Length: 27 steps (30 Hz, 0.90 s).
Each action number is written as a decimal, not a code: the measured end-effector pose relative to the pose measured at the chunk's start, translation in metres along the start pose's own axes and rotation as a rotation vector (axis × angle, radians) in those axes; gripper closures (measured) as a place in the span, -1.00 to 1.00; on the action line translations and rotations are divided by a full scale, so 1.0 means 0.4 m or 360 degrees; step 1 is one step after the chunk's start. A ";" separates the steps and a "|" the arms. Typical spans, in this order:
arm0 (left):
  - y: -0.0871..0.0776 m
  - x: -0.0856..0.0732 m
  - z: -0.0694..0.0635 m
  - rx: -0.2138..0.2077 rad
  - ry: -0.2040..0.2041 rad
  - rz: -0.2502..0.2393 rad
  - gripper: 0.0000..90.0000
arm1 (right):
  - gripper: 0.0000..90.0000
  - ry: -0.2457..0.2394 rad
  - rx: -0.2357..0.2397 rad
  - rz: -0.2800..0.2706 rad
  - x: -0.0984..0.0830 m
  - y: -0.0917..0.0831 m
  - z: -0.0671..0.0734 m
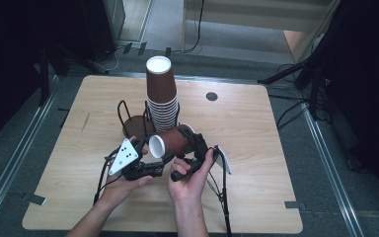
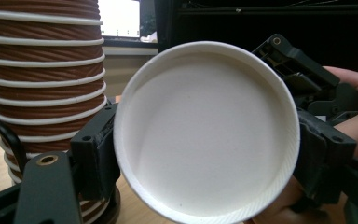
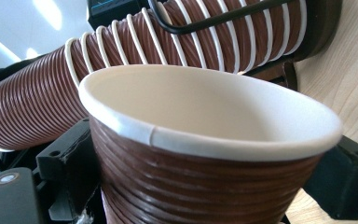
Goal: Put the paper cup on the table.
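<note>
Bench: pale wood-grain top, rounded corners, both grippers above its near middle.

Cup stack: tall column of nested brown ribbed paper cups with white rolled rims, upside down in a black wire holder, just beyond the grippers.

Single cup: brown, ribbed, white inside, lying on its side between the 2 grippers, mouth toward the left gripper. Right gripper clamps its wall, 1 jaw on each side, rim slightly squashed oval in the right gripper view.

Left gripper: jaws nearly closed, nothing between them; the cup's mouth sits just beyond its tips.
</note>
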State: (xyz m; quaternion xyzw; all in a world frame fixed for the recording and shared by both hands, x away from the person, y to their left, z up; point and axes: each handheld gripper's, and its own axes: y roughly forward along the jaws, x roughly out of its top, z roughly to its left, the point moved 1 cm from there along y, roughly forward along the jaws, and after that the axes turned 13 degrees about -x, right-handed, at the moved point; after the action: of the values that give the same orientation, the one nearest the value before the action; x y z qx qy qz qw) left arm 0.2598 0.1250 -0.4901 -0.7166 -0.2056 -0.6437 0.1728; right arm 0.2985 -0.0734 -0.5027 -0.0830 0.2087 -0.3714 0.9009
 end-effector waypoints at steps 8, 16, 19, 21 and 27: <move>-0.029 0.014 0.013 -0.0047 -0.0129 -0.0068 -0.84 | -0.75 -0.0097 -0.0010 -0.0038 -0.017 0.002 0.022; -0.056 0.018 0.009 -0.0060 -0.0165 -0.0015 -1.00 | -0.74 -0.0366 -0.0051 -0.0151 -0.015 0.001 0.061; -0.068 0.014 0.013 -0.0044 -0.0181 0.0001 -1.00 | -0.74 -0.0482 -0.0030 -0.0239 -0.015 -0.008 0.080; -0.076 0.012 0.017 -0.0027 -0.0184 0.0008 -1.00 | -0.74 -0.0547 -0.0031 -0.0274 -0.014 -0.012 0.088; -0.104 0.009 0.026 0.0021 -0.0208 0.0018 -1.00 | -0.74 -0.0861 -0.0147 -0.0415 -0.004 -0.015 0.119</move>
State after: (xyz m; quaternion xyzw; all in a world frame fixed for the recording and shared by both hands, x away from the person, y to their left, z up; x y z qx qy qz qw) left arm 0.2474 0.1664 -0.4882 -0.7570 -0.2167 -0.5932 0.1674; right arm 0.3143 -0.0768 -0.4576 -0.2460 -0.0344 -0.4384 0.8638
